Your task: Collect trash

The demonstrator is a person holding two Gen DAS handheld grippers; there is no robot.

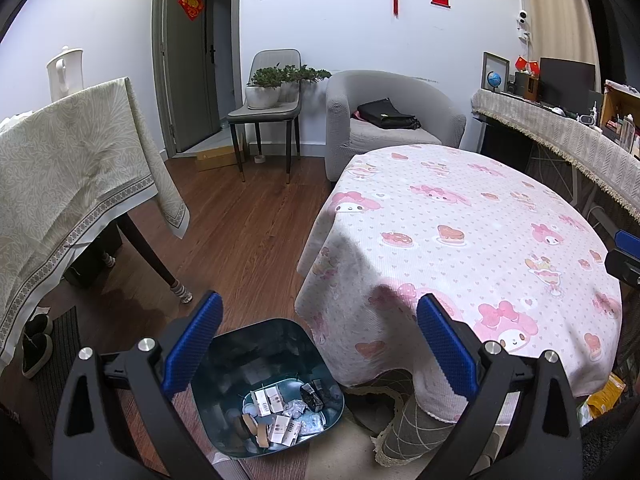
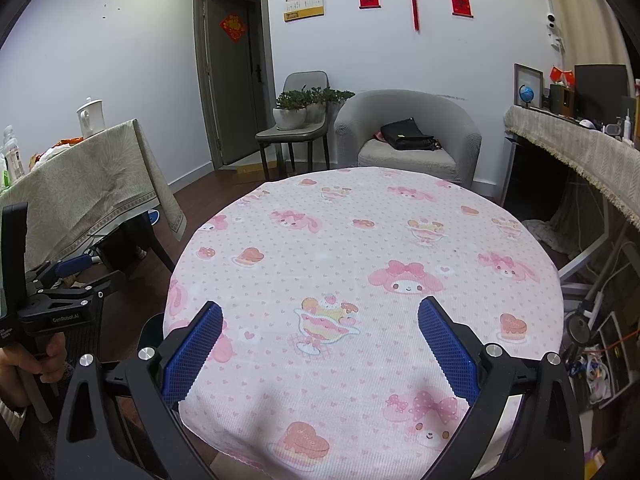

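A dark square trash bin (image 1: 224,364) stands on the floor beside the round table (image 1: 460,232) with its pink cartoon cloth. Several paper scraps and small cartons (image 1: 280,412) lie at the bin's bottom. My left gripper (image 1: 318,320) hangs open above the bin with nothing between its blue pads. My right gripper (image 2: 320,326) is open over the round table (image 2: 360,248), holding nothing. No loose trash shows on the cloth in either view. The left gripper's body (image 2: 52,304) appears at the right wrist view's left edge, held by a hand (image 2: 36,354).
A second table with a pale green cloth (image 1: 68,168) stands left, with dark shoes (image 1: 36,344) under it. Behind are a chair with potted plants (image 1: 272,88), a grey armchair (image 1: 400,120) with a black bag, and a cluttered side counter (image 1: 568,132).
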